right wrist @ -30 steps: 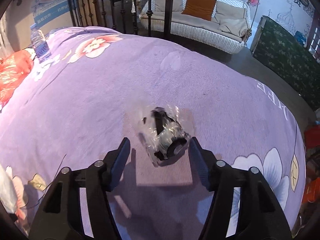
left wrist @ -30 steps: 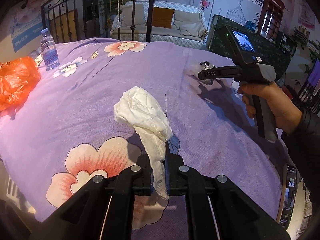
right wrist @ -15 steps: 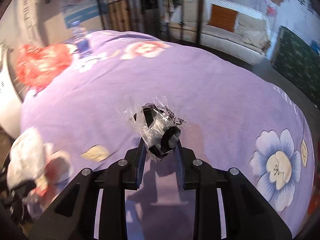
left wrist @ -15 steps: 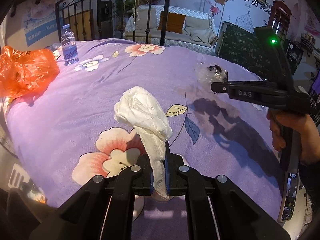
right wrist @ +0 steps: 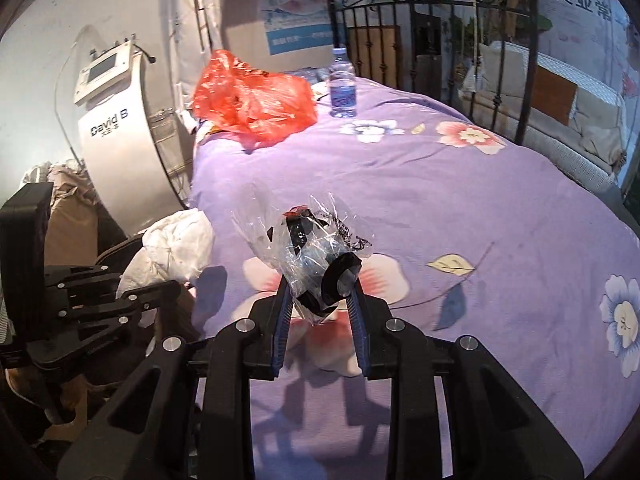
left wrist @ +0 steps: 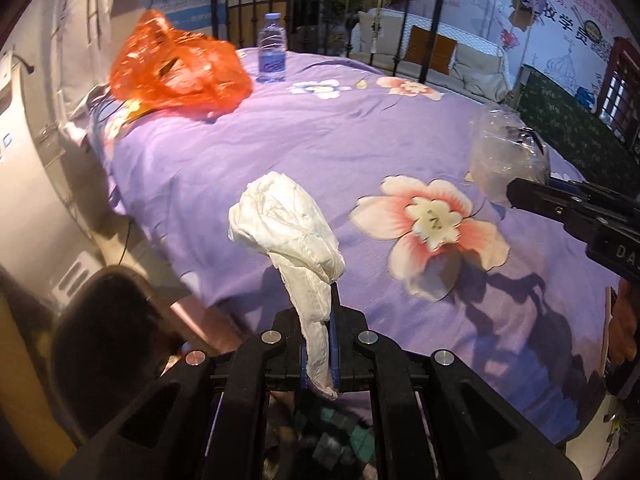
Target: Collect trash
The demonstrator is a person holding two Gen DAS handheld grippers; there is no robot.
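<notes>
My left gripper (left wrist: pixel 320 320) is shut on the lower end of a crumpled white tissue (left wrist: pixel 286 224), which stands up above the bed's left edge. My right gripper (right wrist: pixel 320 284) is shut on a clear plastic wrapper (right wrist: pixel 316 248) with a black part inside, held above the purple flowered bedspread (right wrist: pixel 440 200). The left wrist view shows the right gripper (left wrist: pixel 516 192) coming in from the right with that wrapper (left wrist: pixel 500 152) at its tip. In the right wrist view the left gripper (right wrist: pixel 160 292) and its tissue (right wrist: pixel 176 248) are at the left, beside the bed.
An orange plastic bag (left wrist: pixel 176 72) and a water bottle (left wrist: pixel 272 54) sit at the far left corner of the bed. A white machine (right wrist: pixel 120 128) stands by the bed's left side. A dark rounded object (left wrist: pixel 104 344) is on the floor below. A black iron frame (right wrist: pixel 440 20) stands behind.
The right gripper closed on the wrapper and lifted it off the bed. Both grippers swung left toward the bed's edge. The left one kept its hold on the tissue.
</notes>
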